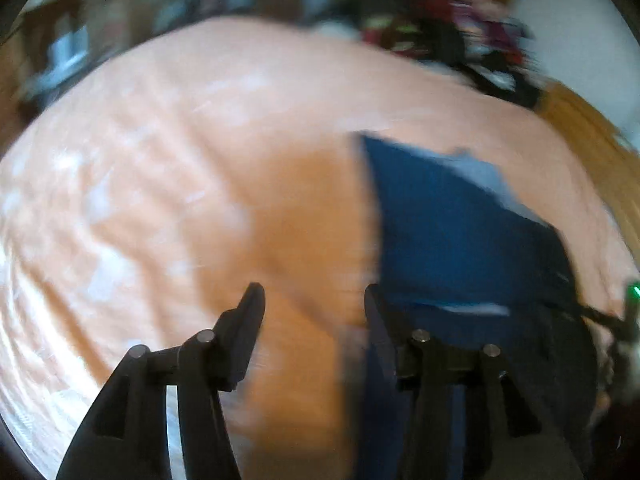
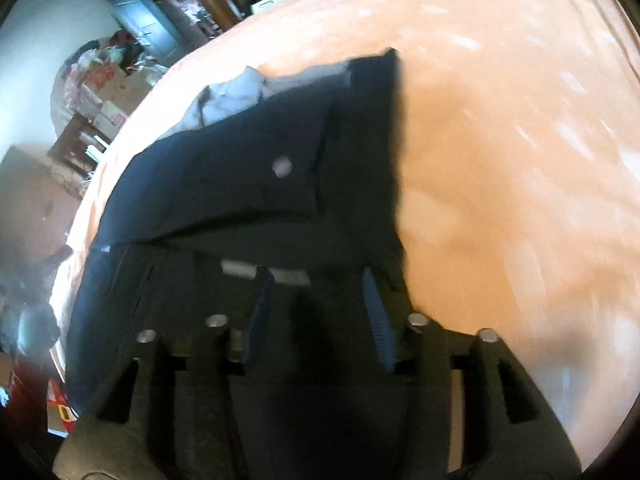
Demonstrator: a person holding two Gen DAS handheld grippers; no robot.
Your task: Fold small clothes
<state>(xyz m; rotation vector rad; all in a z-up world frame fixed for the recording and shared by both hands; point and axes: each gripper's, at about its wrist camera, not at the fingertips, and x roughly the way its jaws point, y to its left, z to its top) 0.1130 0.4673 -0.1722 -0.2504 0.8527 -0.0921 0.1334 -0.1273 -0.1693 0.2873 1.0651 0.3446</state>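
A small dark navy garment (image 1: 460, 232) lies flat on the peach bedsheet (image 1: 180, 152), with a pale grey lining (image 1: 480, 176) showing at its far edge. My left gripper (image 1: 314, 300) is open just off the garment's left edge, its right finger (image 1: 374, 308) touching or overlapping that edge. In the right wrist view the same garment (image 2: 248, 168) shows a round button (image 2: 282, 167) and grey lining (image 2: 228, 96). My right gripper (image 2: 318, 300) hovers open over its near part, blue pads (image 2: 378, 320) apart. Both views are motion-blurred.
A heap of dark and red clothes (image 1: 440, 36) sits at the bed's far edge. Wooden surface (image 1: 584, 132) borders the bed on the right. Beyond the bed, the right wrist view shows a dark cupboard (image 2: 140, 12) and cluttered boxes (image 2: 100, 80). Open sheet (image 2: 520, 160) lies right of the garment.
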